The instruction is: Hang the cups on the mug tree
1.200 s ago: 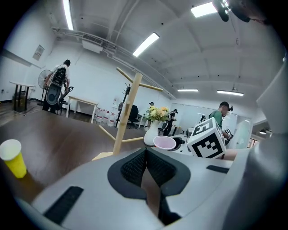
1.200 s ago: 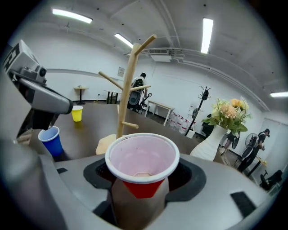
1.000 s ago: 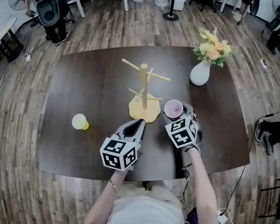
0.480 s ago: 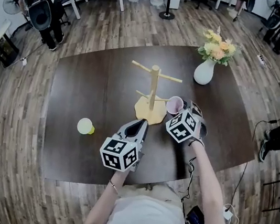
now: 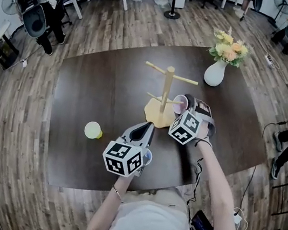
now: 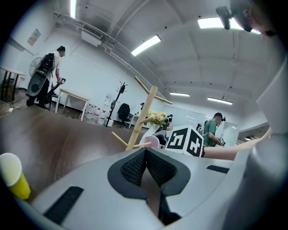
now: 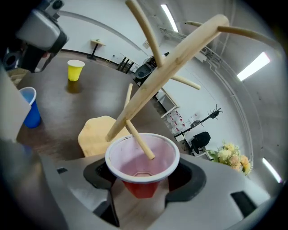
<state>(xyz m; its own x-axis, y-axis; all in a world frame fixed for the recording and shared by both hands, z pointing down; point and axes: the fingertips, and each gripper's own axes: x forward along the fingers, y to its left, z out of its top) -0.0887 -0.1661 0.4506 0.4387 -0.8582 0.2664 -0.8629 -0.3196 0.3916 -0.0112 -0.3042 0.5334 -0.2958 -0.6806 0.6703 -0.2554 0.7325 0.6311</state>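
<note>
The wooden mug tree (image 5: 165, 94) stands mid-table on its pale base (image 5: 157, 118). My right gripper (image 5: 185, 107) is shut on a red cup (image 5: 178, 104) with a white rim, tipped on its side just right of the trunk. In the right gripper view the cup (image 7: 142, 162) sits between the jaws, and a lower peg (image 7: 139, 139) reaches into its mouth. A yellow cup (image 5: 93, 130) stands at the left of the table. Near the front edge a blue cup (image 5: 147, 156) stands beside my left gripper (image 5: 144, 129). The left gripper (image 6: 146, 152) is shut and holds nothing.
A white vase of flowers (image 5: 215, 73) stands at the table's back right. The dark table (image 5: 94, 87) is ringed by wood floor. People, chairs and gear stand around the room's edges, away from the table.
My right gripper has carried the red cup left towards the mug tree, and the lower peg now pokes into its mouth. The left gripper has stayed put.
</note>
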